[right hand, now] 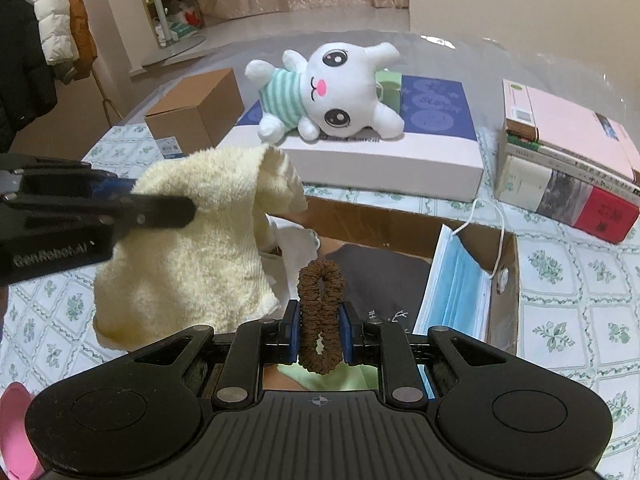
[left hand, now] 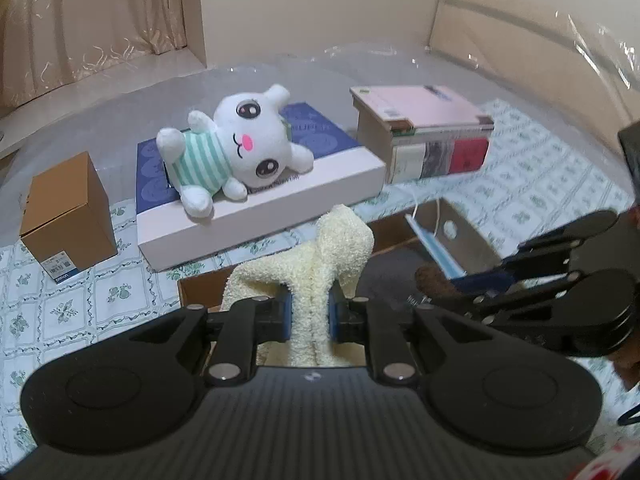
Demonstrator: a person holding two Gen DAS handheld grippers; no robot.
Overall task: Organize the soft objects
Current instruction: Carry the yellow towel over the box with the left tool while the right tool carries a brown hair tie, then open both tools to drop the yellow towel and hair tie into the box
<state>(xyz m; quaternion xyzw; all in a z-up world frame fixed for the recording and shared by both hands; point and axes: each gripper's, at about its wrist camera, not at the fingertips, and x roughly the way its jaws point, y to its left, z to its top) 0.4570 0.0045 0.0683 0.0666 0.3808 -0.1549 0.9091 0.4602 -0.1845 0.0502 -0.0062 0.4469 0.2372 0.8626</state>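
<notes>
Carrying two soft things over the open cardboard box [right hand: 508, 272]: left gripper [left hand: 310, 312] jaws pinch the cream towel [left hand: 320, 256], right gripper [right hand: 320, 330] jaws pinch the brown scrunchie [right hand: 320, 300]. The face mask [right hand: 456, 292] is already inside; the plush bunny [right hand: 336, 88] waits on the flat white box [right hand: 400, 160].

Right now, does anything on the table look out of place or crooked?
Yes. The blue face mask hangs over the wall of the open cardboard box, half in and half out, its ear loop trailing onto the tablecloth. The white plush toy lies tipped on its side on the flat box.
</notes>
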